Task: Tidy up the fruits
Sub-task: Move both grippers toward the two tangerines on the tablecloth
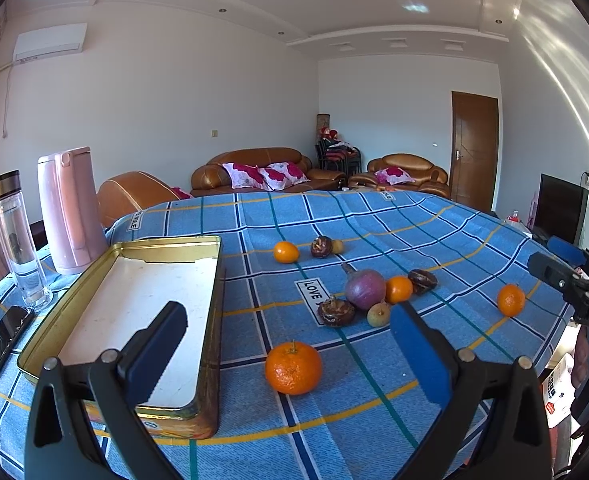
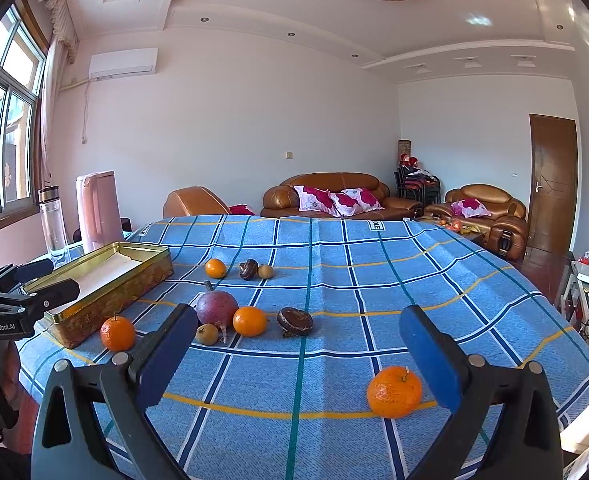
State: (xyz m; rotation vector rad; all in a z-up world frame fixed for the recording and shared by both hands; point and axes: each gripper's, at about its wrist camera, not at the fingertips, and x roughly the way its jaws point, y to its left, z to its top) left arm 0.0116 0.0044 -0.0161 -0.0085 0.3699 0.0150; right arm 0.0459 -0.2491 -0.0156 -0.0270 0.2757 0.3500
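Oranges [image 1: 293, 367] scattered on cloth, both tongs [image 1: 290, 354] [image 2: 298, 354] spread empty, phone [image 1: 0, 340] only in left view

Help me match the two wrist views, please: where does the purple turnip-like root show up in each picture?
Left wrist view: the purple root lies right of centre, mid-table, with an orange touching its right side.
Right wrist view: the purple root lies left of centre, just above the left finger tip.
Shared landmark: the gold tin, left of the root in both.
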